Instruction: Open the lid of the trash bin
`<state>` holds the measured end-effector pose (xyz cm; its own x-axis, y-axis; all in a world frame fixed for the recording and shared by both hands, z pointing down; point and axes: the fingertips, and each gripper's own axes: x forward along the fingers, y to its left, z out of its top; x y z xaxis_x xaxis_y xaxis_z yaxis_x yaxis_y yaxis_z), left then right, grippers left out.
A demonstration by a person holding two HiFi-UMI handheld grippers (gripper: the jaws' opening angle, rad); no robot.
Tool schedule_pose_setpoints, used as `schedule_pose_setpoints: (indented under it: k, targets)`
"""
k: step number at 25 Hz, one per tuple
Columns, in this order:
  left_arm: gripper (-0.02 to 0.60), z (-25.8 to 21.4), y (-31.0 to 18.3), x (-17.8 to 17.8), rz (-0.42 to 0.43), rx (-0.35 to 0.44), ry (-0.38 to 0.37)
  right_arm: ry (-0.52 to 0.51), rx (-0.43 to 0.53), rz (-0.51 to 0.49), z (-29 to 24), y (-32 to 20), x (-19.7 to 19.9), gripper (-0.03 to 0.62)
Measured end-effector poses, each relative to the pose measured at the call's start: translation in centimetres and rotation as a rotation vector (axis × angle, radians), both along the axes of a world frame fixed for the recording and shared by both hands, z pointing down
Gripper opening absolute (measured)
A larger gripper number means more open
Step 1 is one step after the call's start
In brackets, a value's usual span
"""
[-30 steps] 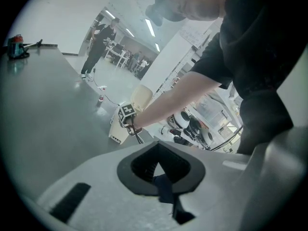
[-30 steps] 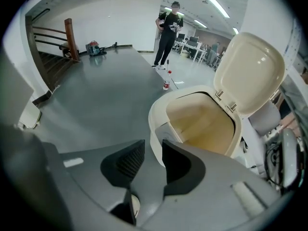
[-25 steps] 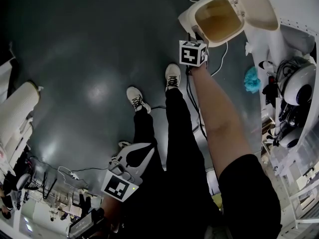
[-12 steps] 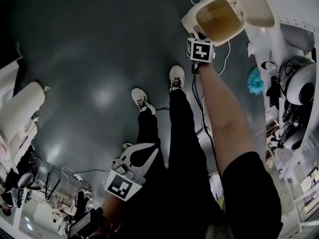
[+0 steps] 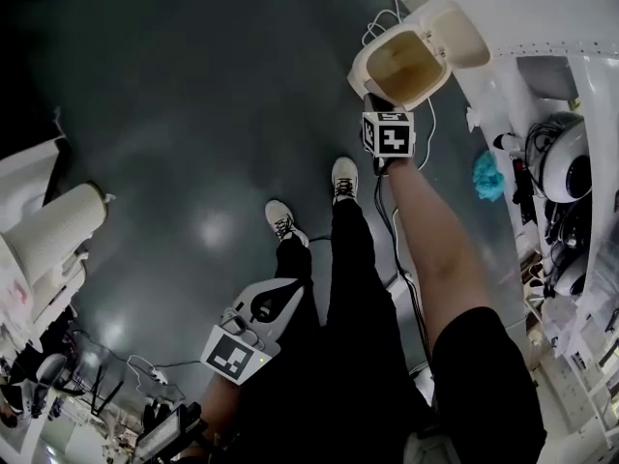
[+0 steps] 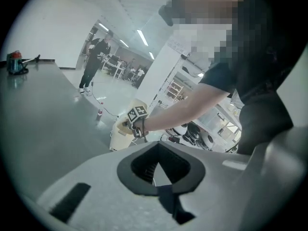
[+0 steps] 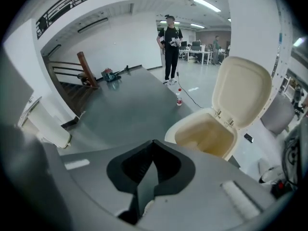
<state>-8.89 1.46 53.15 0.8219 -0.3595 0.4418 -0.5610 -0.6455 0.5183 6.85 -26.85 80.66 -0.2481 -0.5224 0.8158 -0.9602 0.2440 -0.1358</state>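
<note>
Now the trash bin (image 5: pixel 379 77) stands on the dark floor (image 5: pixel 193 114) at the far right, against a white structure (image 5: pixel 542 8). Its lid (image 5: pixel 462 35) is swung up and back, so the cream inside lies open to view. The right gripper (image 5: pixel 379 104) hangs just on the near side of the bin's rim, pointing steeply down. Its jaws have just been closing and now meet tip to tip, with nothing between them and clear of both bin and lid. The right gripper view shows the bin beyond the closed jaws, and a small bottle (image 7: pixel 179 97) stands on the floor farther off. The left gripper (image 5: pixel 280 298) is held low at the near left beside the person's legs – clenched too, gripping nothing. The two white shoes (image 5: pixel 311 201) point toward the bin.
</note>
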Motion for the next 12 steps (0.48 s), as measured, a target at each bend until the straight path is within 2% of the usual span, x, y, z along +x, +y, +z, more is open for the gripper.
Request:
schedule_pose_setpoints:
  k: [4,12]
  targets:
    - [0.0,-2.8,-0.5,-0.8,-0.033,-0.001,0.033,-0.107,0.062,-0.017,-6.9,0.8,-1.5,0.006]
    - [0.001,-10.0,-2.7,-4.0,-0.102,-0.003,0.18,-0.259,0.199,-0.016,-23.5,5.6,-2.8,0.006]
